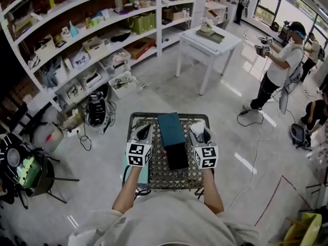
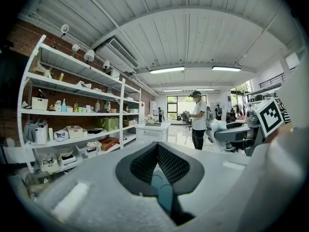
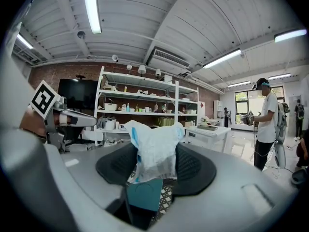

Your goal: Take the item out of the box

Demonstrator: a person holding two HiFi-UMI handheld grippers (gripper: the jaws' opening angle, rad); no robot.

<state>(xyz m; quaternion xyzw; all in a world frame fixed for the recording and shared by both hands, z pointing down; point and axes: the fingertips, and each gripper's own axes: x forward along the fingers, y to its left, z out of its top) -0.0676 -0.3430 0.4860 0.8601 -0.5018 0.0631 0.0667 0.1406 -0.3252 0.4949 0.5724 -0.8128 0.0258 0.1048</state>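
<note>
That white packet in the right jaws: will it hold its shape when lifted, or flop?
Likely floppy: the white packet is crinkled thin film, bunched between the jaws of the right gripper. Probably light, since its top stands above the pads without sagging. The film looks smooth, so it might slip if the grip eases.

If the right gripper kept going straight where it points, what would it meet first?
Nothing near: the right gripper, holding a white packet, points level at the far shelving unit, left of the white table. Depth is unclear.
</note>
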